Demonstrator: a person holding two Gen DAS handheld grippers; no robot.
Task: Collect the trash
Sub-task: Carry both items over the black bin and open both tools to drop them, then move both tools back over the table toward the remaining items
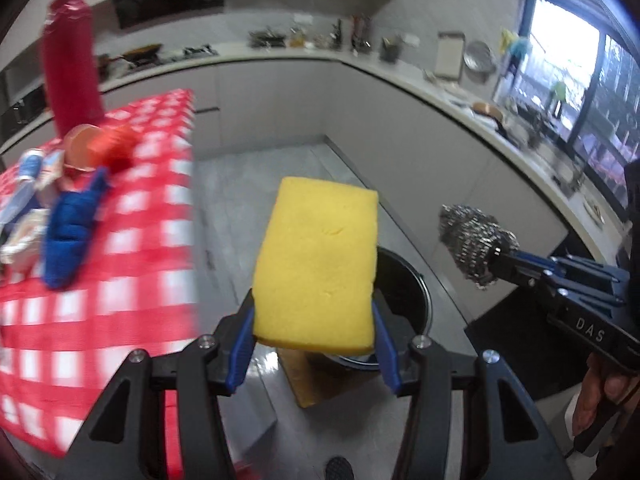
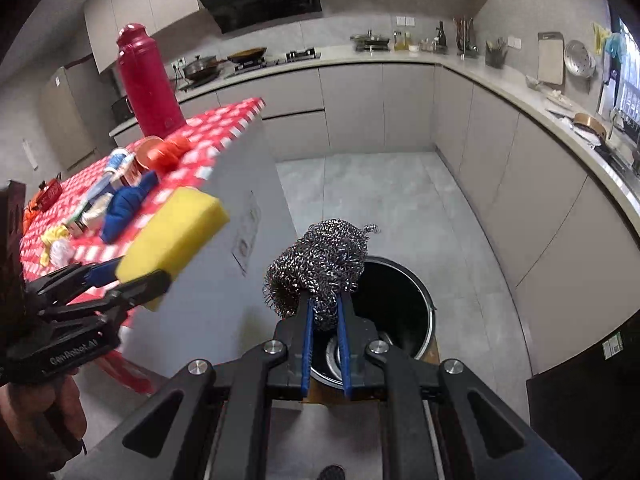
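Note:
My left gripper (image 1: 314, 312) is shut on a yellow sponge (image 1: 320, 264) and holds it in the air above the floor, just left of a black round trash bin (image 1: 404, 292). My right gripper (image 2: 326, 300) is shut on a ball of steel wool (image 2: 320, 264) and holds it over the near rim of the same bin (image 2: 400, 300). In the right wrist view the left gripper (image 2: 132, 276) with the sponge (image 2: 172, 232) is at the left. In the left wrist view the right gripper (image 1: 500, 260) with the steel wool (image 1: 472, 240) is at the right.
A table with a red checked cloth (image 2: 208, 136) stands left of the bin. On it are a red thermos (image 2: 146, 80), a blue cloth (image 2: 124, 204), a red bag (image 2: 164, 152) and several packets and scraps. Grey kitchen counters (image 2: 520, 96) run along the back and right. The floor is grey tile (image 2: 380, 200).

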